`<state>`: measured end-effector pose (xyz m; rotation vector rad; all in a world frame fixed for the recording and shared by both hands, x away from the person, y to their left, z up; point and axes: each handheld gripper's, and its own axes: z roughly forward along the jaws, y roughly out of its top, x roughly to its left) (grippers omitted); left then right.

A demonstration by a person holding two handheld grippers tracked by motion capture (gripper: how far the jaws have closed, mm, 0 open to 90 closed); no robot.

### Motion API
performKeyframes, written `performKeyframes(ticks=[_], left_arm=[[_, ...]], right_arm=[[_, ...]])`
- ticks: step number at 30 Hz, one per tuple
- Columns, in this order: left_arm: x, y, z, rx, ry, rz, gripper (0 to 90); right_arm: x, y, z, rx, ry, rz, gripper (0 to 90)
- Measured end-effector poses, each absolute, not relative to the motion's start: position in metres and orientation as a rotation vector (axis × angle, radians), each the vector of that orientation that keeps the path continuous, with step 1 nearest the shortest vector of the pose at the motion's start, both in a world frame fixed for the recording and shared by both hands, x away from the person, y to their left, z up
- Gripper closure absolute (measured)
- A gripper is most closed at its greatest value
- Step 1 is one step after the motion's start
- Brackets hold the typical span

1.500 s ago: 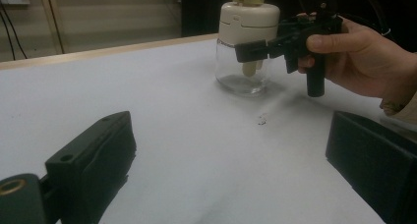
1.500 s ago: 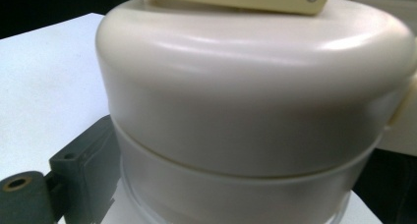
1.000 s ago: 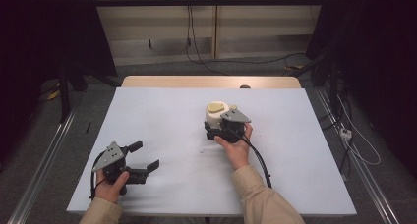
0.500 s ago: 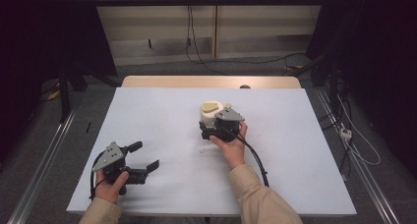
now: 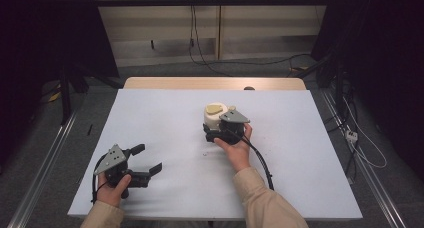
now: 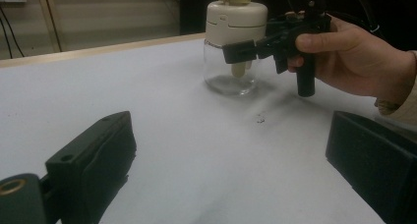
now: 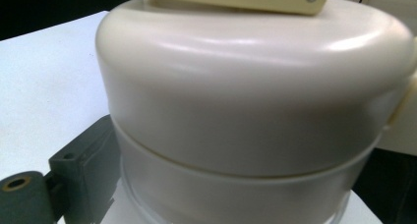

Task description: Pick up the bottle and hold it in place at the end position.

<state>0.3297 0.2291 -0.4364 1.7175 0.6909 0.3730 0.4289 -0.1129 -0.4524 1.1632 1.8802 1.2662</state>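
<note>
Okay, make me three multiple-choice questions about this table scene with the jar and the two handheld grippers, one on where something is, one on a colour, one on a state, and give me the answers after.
1. Where does the jar stand on the table?
A. at the near left corner
B. right of the middle, toward the far side
C. hanging off the right edge

2. What colour is the jar's lid?
A. cream
B. red
C. black

3. How does the left gripper stand?
A. shut on the jar
B. shut on a cloth
C. open, holding nothing

Answers: 1 B, the high view shows the jar right of the table's middle, beyond the right gripper. 2 A, the left gripper view shows a cream lid over clear glass. 3 C, its jaws are spread wide over bare table, far from the jar.
</note>
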Motion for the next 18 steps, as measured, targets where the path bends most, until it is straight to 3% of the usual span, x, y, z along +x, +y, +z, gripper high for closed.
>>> performKeyframes(ticks=[18], left_arm=[[0.3315,0.2279,-0.4370,1.723,0.685,0.372,4.2]], right_arm=[[0.4289,-0.1202,-0.4522,1.189,1.935,1.263,5.2]])
